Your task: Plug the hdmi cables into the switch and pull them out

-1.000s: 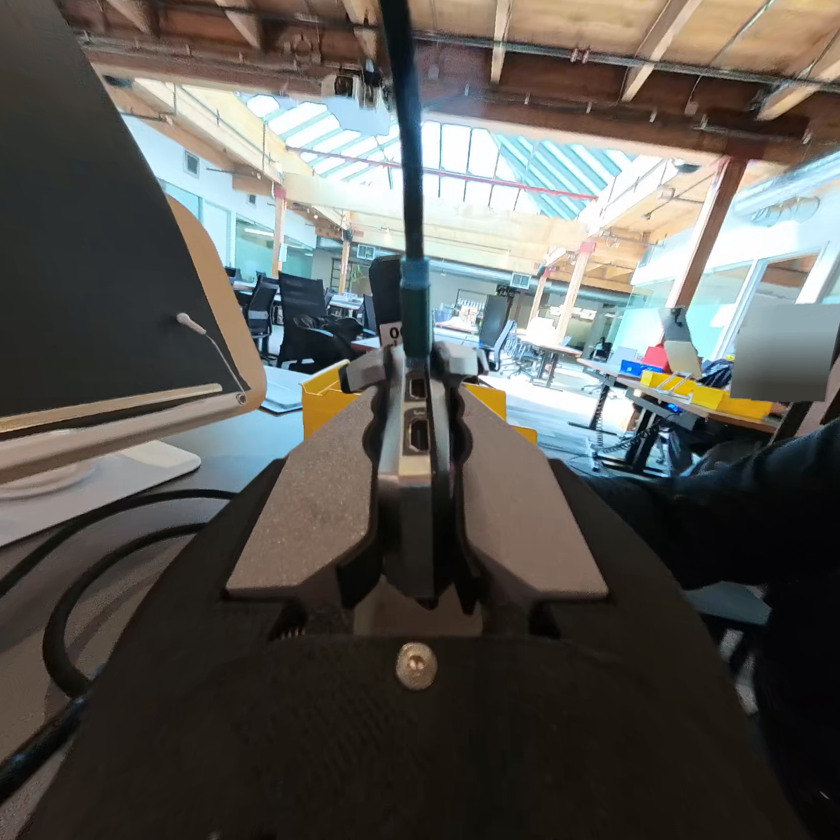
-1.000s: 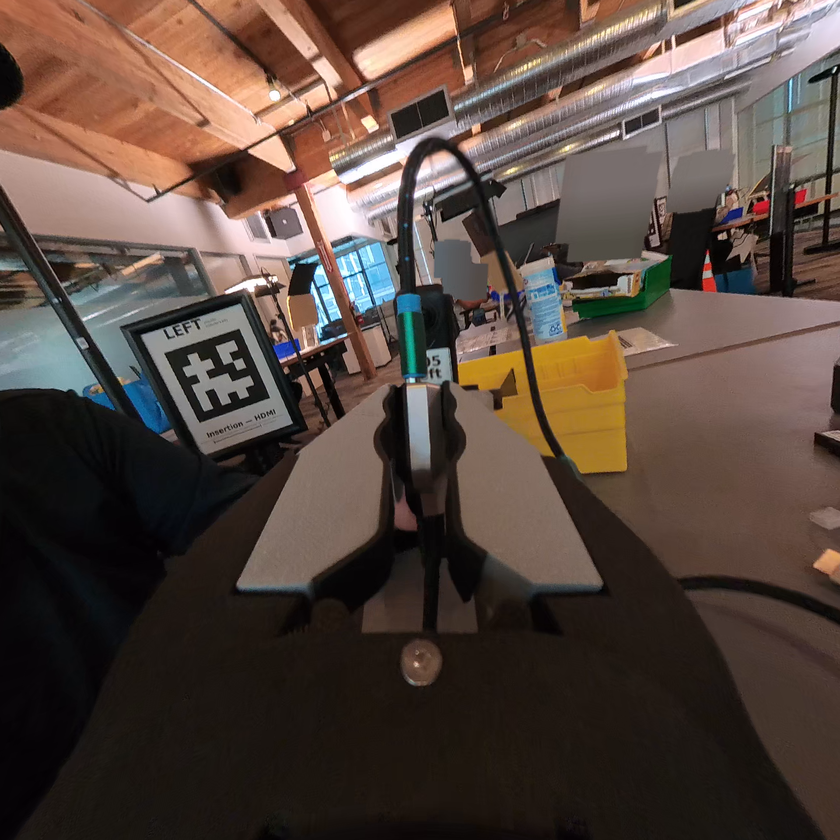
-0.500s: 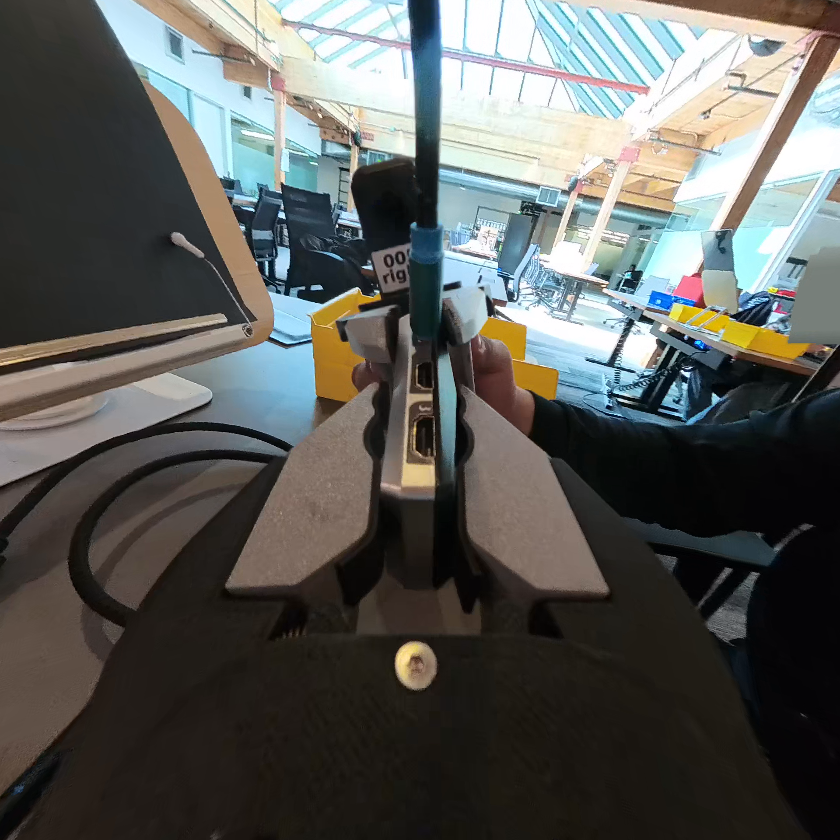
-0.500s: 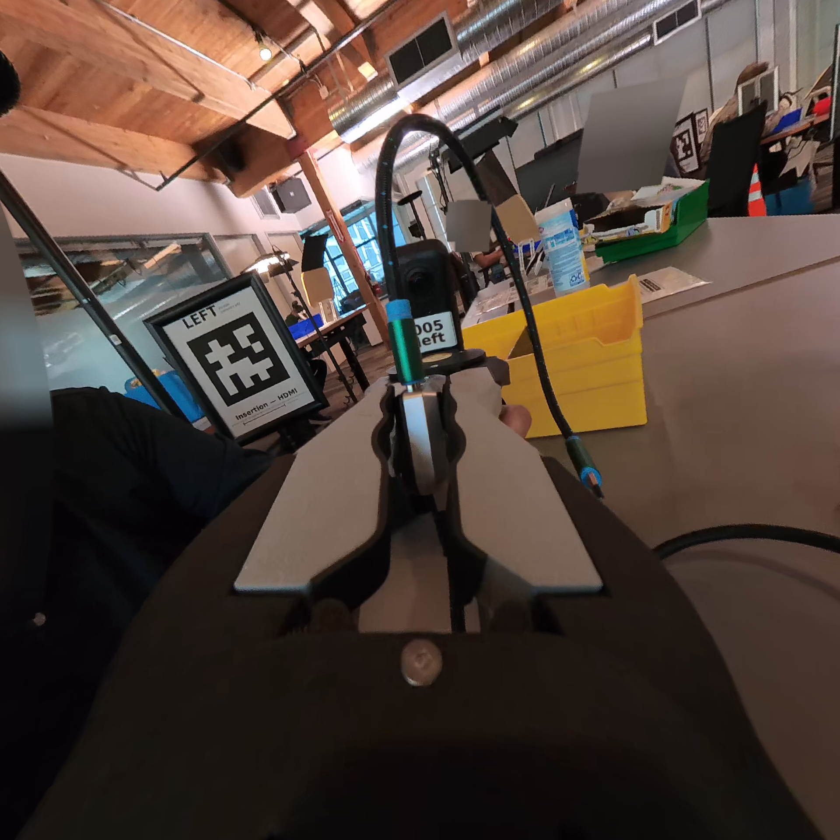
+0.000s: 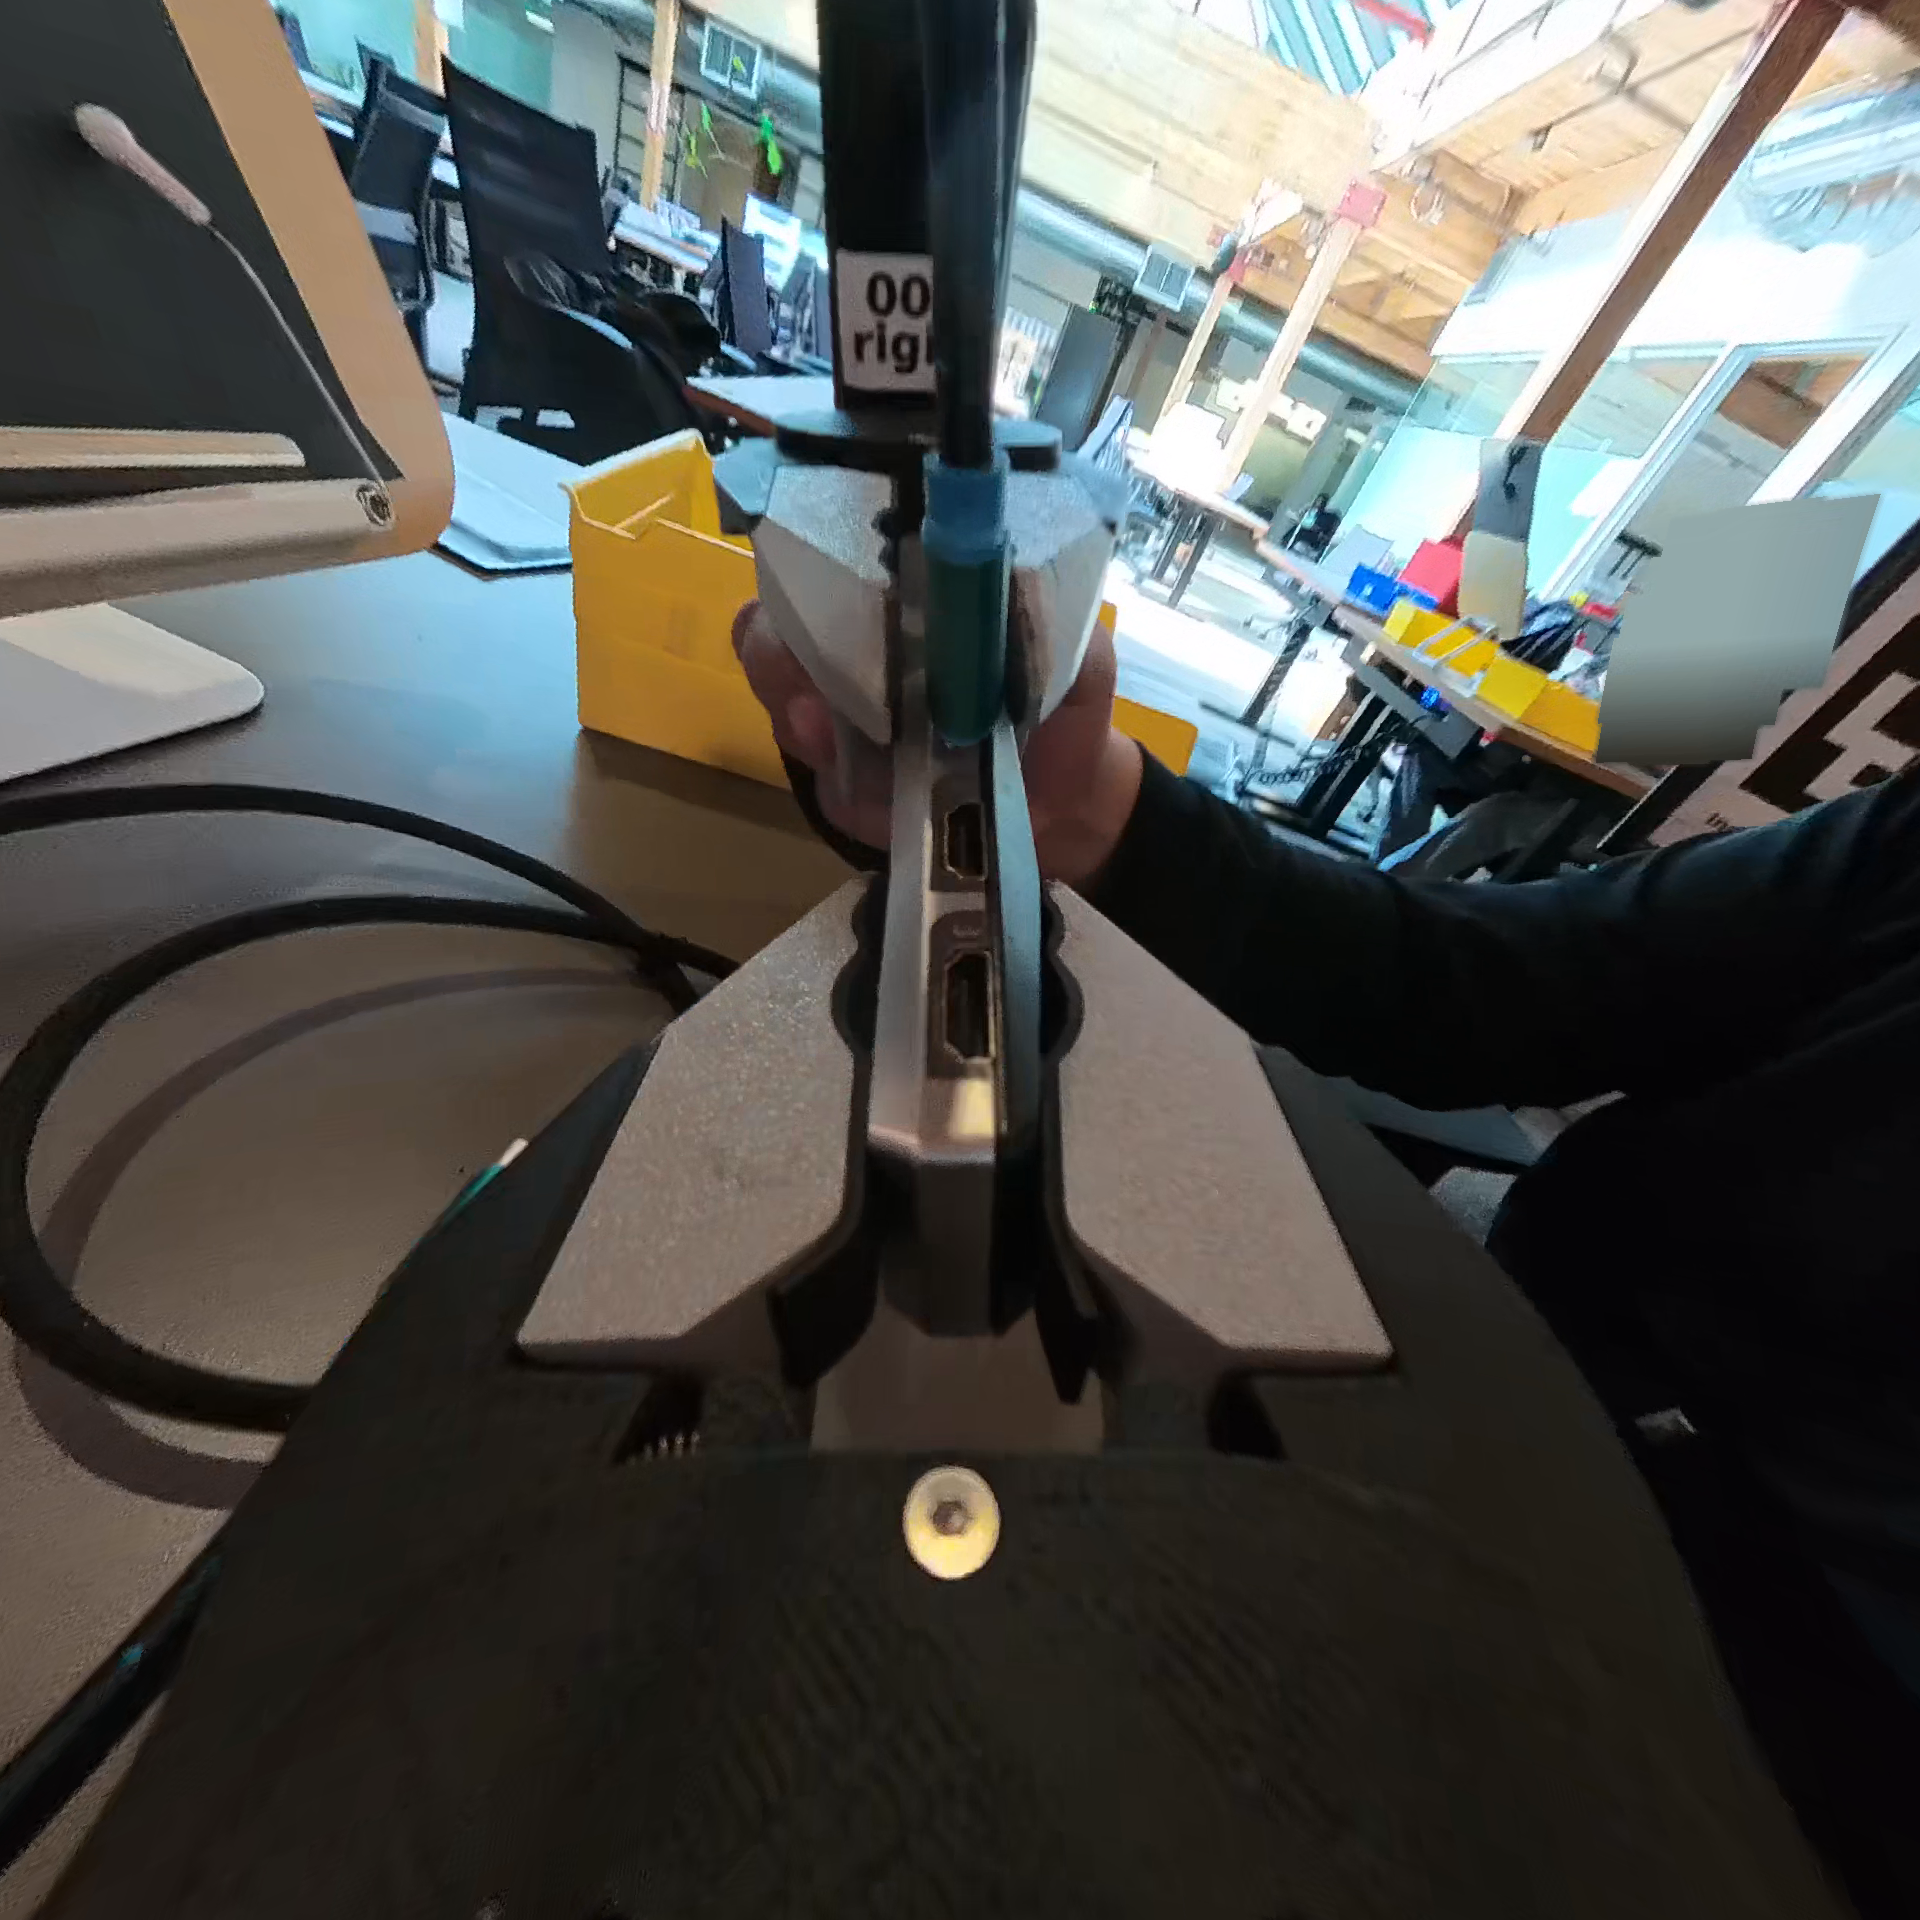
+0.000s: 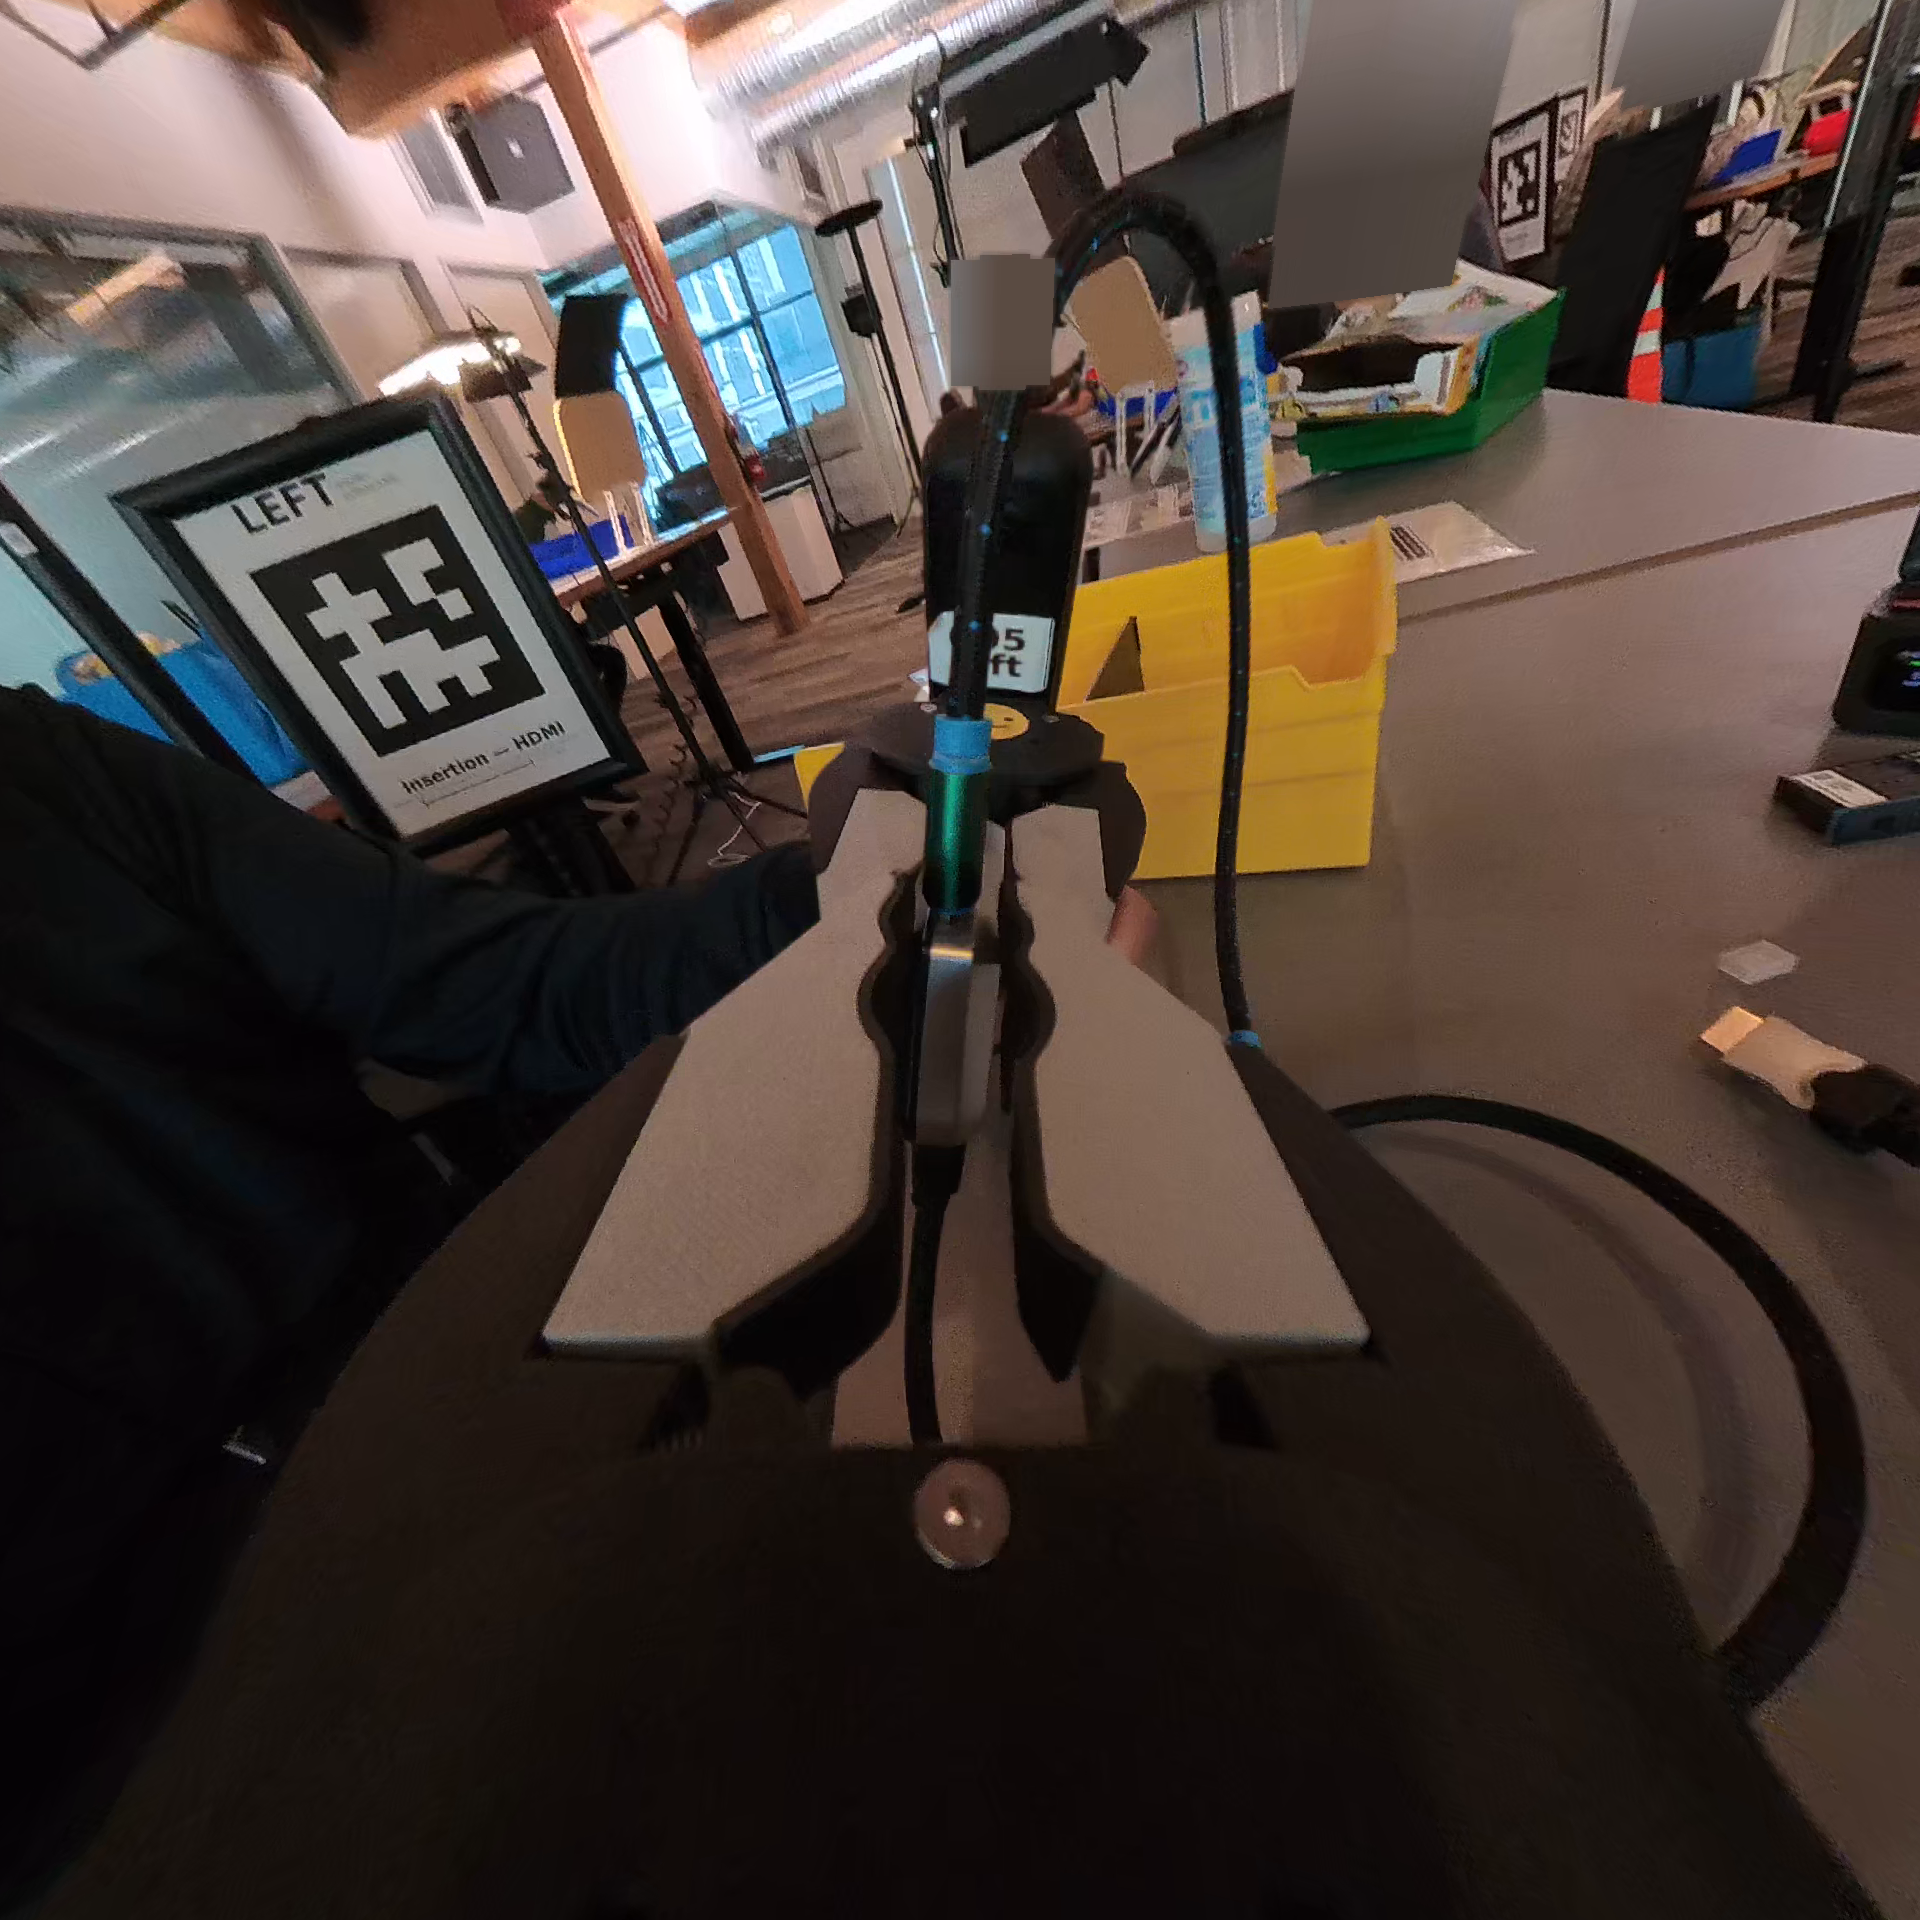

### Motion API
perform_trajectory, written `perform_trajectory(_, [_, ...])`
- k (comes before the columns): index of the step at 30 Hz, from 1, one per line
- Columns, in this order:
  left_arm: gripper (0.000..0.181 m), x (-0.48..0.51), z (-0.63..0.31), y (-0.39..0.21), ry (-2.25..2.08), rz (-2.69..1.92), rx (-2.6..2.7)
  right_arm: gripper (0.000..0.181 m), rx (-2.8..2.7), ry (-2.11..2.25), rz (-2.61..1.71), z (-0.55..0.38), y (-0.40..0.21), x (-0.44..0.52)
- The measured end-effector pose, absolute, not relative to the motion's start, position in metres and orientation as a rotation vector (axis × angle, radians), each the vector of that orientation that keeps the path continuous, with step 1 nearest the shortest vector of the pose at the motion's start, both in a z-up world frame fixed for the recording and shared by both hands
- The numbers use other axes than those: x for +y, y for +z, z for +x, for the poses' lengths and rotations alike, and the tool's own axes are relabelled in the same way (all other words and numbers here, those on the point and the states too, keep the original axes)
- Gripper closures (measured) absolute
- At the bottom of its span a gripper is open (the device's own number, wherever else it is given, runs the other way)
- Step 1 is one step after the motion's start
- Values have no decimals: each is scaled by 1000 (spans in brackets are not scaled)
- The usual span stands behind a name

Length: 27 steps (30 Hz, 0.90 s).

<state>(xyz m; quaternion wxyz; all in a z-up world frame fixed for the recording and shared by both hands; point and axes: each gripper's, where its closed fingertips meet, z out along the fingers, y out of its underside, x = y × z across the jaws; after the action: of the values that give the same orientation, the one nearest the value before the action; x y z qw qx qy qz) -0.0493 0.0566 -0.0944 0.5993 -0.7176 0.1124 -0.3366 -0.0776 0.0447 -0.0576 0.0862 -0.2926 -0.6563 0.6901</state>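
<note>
Left gripper (image 5: pixel 951 935) is clamped on the switch (image 5: pixel 935 1049) — a slim silver box held edge-on between its fingers, centre of the left wrist view. Two empty ports on the switch edge face the camera, one above the other.

Right gripper (image 5: pixel 930 613) comes in from the far side, upper centre of that view, its jaws closed on the green HDMI plug (image 5: pixel 966 644) with a blue collar. The plug tip sits at the far end of the switch; how deep it is seated cannot be told. A hand (image 5: pixel 1070 769) shows behind the gripper.

In the right wrist view, the same pairing from the other side: right gripper (image 6: pixel 961 914) pinches the green plug (image 6: pixel 954 831) at frame centre, the silver switch (image 6: pixel 956 1039) just below it between the fingers. The braided black cable (image 6: pixel 1226 644) arcs up from the plug and drops down right of centre.

Table (image 6: pixel 1558 831) is grey. Yellow bin (image 6: pixel 1268 717) stands mid-frame behind the grippers; a second loose plug (image 6: pixel 1787 1070) lies at the right edge, well apart. Framed marker sign (image 6: pixel 384 623) stands at left. Black cable loops (image 5: pixel 208 1039) lie at the left of the left wrist view.
</note>
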Motion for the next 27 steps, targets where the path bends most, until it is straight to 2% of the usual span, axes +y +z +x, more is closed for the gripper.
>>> perform_trajectory(4, [156,59,-62,-66,-777,-1468,169,170,-1920,2138,-927,-81,-58,46])
perform_trajectory(10, [155,63,-67,-83,-687,-1586,170,168,-1875,2172,-1011,-89,-61,49])
perform_trajectory(23, [156,60,-71,-80,-707,-1582,150,170,-1807,2161,-977,-88,-53,59])
perform_trajectory(27, [156,61,-69,-82,-702,-1590,156,164,-1858,2129,-996,-89,-60,55])
